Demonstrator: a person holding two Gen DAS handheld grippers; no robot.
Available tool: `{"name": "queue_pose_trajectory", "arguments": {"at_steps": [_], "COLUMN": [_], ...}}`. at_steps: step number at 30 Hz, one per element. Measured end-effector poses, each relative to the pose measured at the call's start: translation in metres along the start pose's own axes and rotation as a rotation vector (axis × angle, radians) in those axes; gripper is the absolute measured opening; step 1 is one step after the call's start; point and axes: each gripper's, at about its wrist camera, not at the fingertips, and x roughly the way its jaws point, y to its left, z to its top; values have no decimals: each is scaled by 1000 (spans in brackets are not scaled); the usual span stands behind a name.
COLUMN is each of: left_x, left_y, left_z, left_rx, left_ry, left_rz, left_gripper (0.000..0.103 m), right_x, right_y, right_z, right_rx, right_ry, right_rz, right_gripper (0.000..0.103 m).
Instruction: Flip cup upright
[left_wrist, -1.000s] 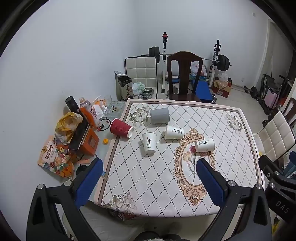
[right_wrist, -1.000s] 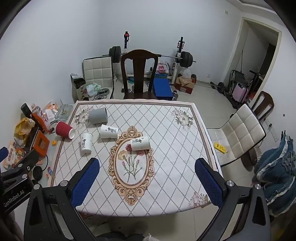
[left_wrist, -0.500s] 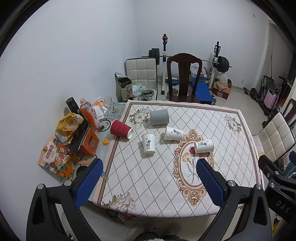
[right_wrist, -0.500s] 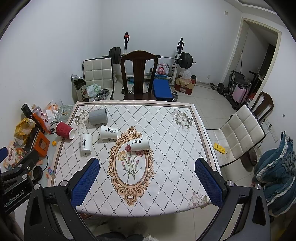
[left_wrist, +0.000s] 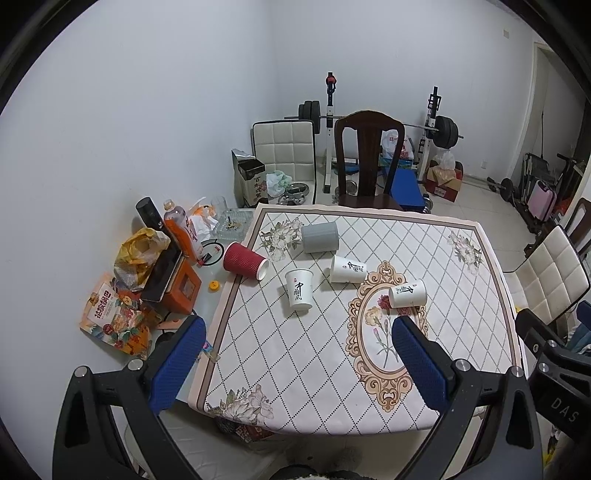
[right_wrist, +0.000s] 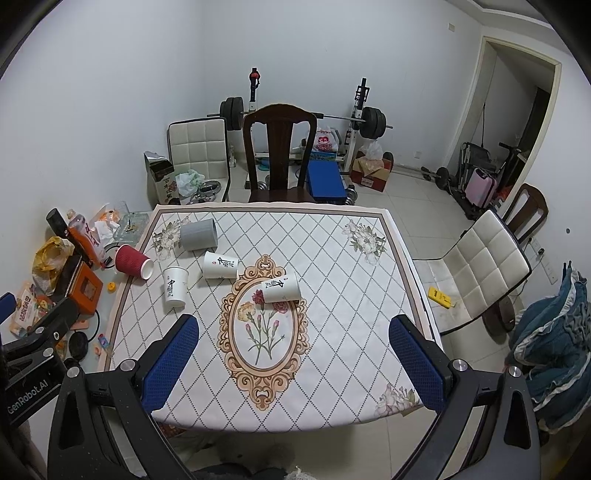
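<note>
Several cups lie on their sides on a table with a diamond-patterned cloth (left_wrist: 332, 369) (right_wrist: 351, 332). A red ribbed cup (left_wrist: 244, 259) (right_wrist: 133, 261) lies at the left edge. A grey cup (left_wrist: 320, 237) (right_wrist: 198, 234) lies behind it. Three white paper cups with black characters lie near the middle: a left one (left_wrist: 299, 288) (right_wrist: 174, 287), a middle one (left_wrist: 347, 269) (right_wrist: 220, 265) and a right one (left_wrist: 407, 293) (right_wrist: 280, 288). My left gripper (left_wrist: 295, 336) and right gripper (right_wrist: 291, 332) are open and empty, high above the table's near edge.
A dark wooden chair (left_wrist: 367, 158) (right_wrist: 279, 155) stands at the far side of the table. A white padded chair (right_wrist: 484, 266) stands to the right. Bags, boxes and bottles (left_wrist: 155, 266) clutter the floor on the left. Weight equipment (right_wrist: 303, 110) lines the back wall.
Both views have pulled back and up slightly; the table sits a little smaller and higher in frame. The cups have not moved. Both grippers stay open.
</note>
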Motion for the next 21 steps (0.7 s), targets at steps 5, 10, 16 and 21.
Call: {"name": "queue_pose_trajectory", "arguments": {"at_steps": [5,10,16,21], "left_x": [-2,-4,-4,-6], "left_y": [0,2,2,4], "left_z": [1,2,1,0], "left_rx": [0,-1,-2,-4], "left_ry": [-3,-7,-7,-10], "left_rz": [0,-2,0,-1], "left_gripper": [103,103,103,103], "right_x": [-6,-7,-7,-8], "right_y": [3,3,3,4], "right_z": [1,1,1,2], "right_rx": [-4,-2,-2,-2], "right_ry": [-3,-3,-4,-3], "right_rz": [2,2,3,4], "right_gripper": [103,103,103,103]}}
